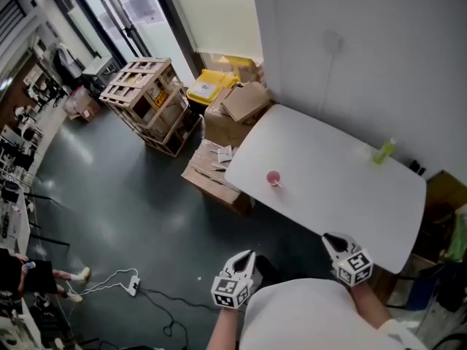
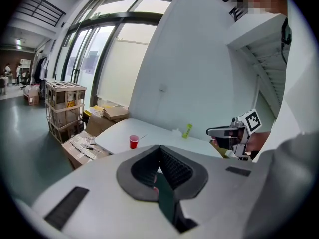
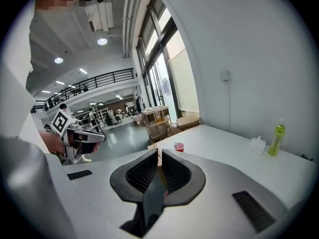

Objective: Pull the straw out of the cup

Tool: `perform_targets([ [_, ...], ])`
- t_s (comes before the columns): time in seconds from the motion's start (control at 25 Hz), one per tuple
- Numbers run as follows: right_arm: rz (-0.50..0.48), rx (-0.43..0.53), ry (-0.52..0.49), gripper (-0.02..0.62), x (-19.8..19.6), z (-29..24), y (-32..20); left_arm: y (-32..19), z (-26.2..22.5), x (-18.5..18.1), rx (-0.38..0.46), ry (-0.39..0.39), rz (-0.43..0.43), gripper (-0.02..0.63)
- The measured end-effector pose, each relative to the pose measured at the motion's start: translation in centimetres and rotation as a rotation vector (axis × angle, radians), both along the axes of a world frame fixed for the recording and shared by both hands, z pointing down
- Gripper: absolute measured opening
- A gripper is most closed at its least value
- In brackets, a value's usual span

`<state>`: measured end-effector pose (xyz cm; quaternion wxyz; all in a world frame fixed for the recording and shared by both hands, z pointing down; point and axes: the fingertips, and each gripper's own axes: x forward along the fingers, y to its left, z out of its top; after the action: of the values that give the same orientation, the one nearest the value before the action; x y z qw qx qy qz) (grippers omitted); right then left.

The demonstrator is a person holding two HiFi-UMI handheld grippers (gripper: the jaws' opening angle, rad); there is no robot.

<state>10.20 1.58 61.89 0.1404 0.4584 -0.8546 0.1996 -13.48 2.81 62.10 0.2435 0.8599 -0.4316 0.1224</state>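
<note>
Red cup (image 1: 273, 178) near table (image 1: 328, 195) edge

Your white table (image 1: 343, 195) meets a pale wall (image 1: 365, 49) on dark glossy floor (image 1: 124, 210) (wooden crate (image 1: 146, 100), cardboard boxes (image 1: 237, 111) alongside), tall windows (image 2: 94, 59) beyond.

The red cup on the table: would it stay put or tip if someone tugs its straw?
Probably light: the cup looks small, so it may slide on the smooth white table. Nothing braces it, so a sideways tug on the leaning straw could tip it. The straw looks thin and likely bends easily.
</note>
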Motion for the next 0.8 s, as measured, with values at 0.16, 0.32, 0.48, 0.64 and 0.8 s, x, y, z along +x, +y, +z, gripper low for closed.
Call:
perform_targets([
  [0.16, 0.027, -0.01, 0.009, 0.049, -1.9, 0.8, -1.9, -2.7, 0.5, -2.0, -0.014, -0.009, 0.053, 0.002],
  [0.32, 0.053, -0.025, 0.015, 0.049, -4.1, 1.1, -3.3, -4.8, 1.2, -3.9, -0.012, -0.048, 0.116, 0.002],
  [0.48, 0.093, -0.038, 0.017, 0.049, -5.5, 1.0, -4.2, -6.3, 1.8, -4.9, -0.009, -0.059, 0.176, 0.002],
  [0.64, 0.125, -0.053, 0.0, 0.049, -5.8, 1.1, -4.5, -8.0, 2.4, -4.6, 0.026, -0.105, 0.232, 0.002],
  [0.8, 0.136, -0.077, 0.009, 0.049, -4.9, 1.8, -4.6, -9.5, 3.0, -3.0, 0.065, -0.17, 0.284, 0.002],
])
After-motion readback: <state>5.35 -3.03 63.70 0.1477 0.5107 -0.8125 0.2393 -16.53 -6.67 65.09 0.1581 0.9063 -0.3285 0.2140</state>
